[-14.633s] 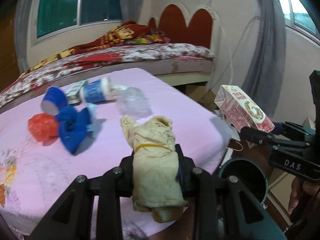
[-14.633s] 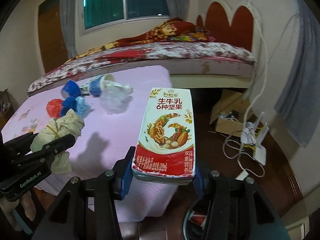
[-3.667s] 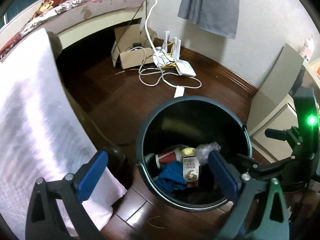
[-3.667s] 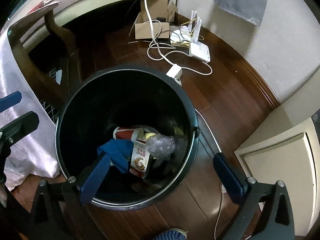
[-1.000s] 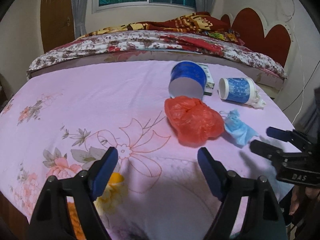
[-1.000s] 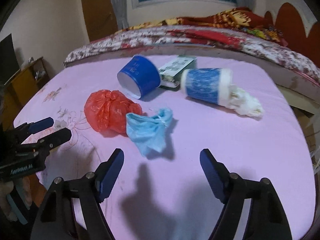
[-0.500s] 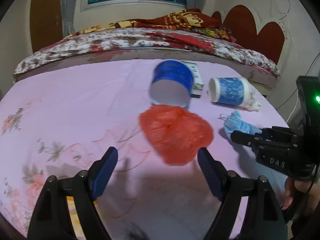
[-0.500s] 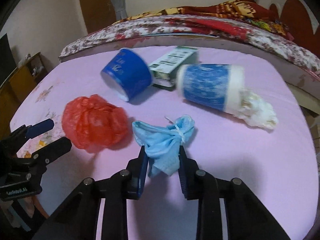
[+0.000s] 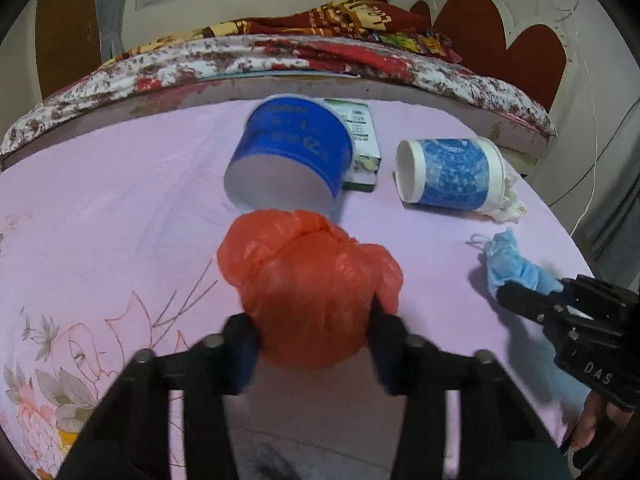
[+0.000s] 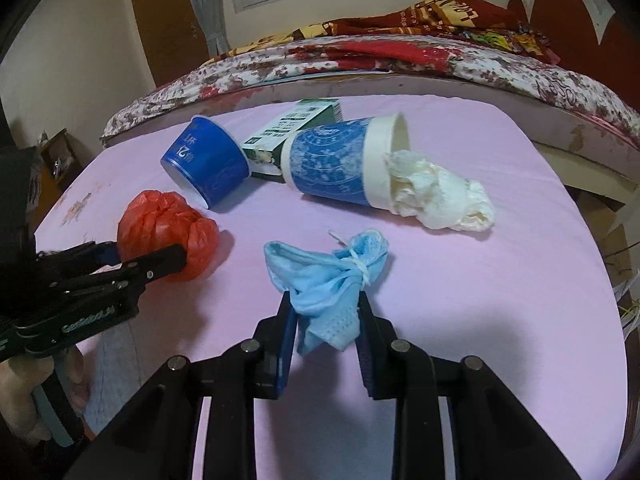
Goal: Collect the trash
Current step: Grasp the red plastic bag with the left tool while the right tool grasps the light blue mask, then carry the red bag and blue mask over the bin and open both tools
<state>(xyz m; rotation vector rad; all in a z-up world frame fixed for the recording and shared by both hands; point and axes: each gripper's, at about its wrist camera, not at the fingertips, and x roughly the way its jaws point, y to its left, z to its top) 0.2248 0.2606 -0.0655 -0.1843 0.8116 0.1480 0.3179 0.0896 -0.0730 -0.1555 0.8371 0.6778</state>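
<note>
Jaws of the left gripper [image 9: 314, 338] are closing around the red bag [image 9: 308, 288].

Your left wrist camera looks down along its fingers, close over the red bag [image 9: 310, 292], facing the bed [image 9: 280, 56] beyond the pink tablecloth [image 9: 120, 184]. Your right wrist camera sits just as low and near, over the blue mask [image 10: 332, 280], facing the same way. Both views share the two cups, the carton and each other's gripper at the frame edge
</note>
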